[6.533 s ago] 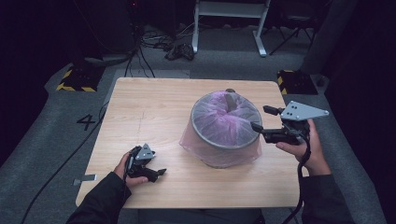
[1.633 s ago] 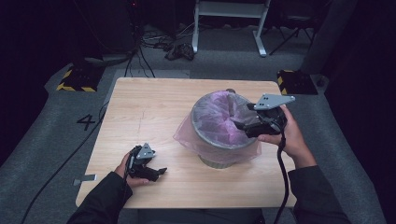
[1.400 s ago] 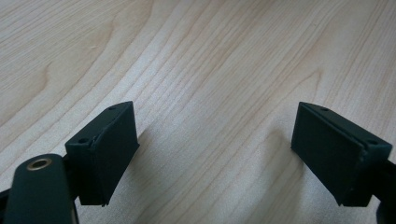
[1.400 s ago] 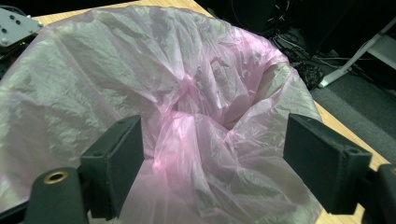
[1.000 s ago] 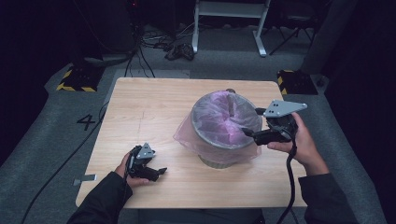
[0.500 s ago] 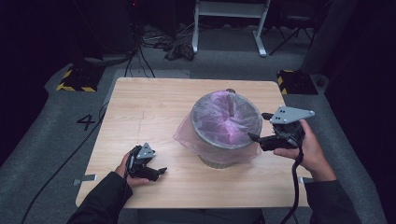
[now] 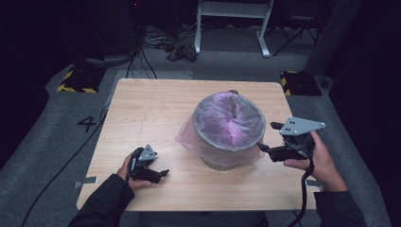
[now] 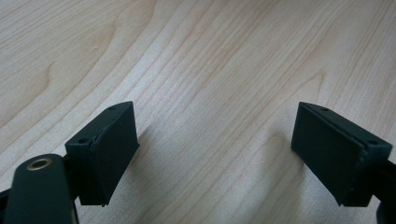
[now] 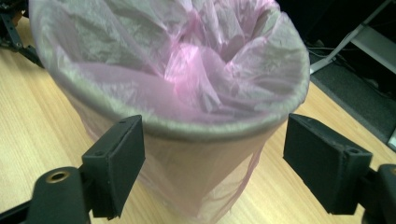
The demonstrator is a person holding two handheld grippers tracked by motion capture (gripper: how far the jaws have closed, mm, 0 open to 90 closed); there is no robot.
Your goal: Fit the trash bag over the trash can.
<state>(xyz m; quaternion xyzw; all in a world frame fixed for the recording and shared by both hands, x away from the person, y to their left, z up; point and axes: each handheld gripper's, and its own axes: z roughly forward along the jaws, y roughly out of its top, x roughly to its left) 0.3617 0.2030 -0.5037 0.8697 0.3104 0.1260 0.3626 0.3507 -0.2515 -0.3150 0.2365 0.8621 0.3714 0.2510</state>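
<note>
A round grey bin stands on the wooden table, right of centre, lined with a thin pink plastic bag whose edge is folded over the rim and hangs down the outside. My right gripper sits just right of the bin at rim height, pointing at it, its jaws open with nothing between the pads. My left gripper rests low over the table near the front left, open over bare wood.
Dark floor surrounds the table. Behind it stand a white metal frame, a tangle of cables and two black-and-yellow striped blocks. A painted number 4 marks the floor at the left.
My right gripper has drawn back from over the bin's rim to its right side and dropped a little, jaws staying open. The bag's edge now lies over the rim. The left gripper has not moved.
</note>
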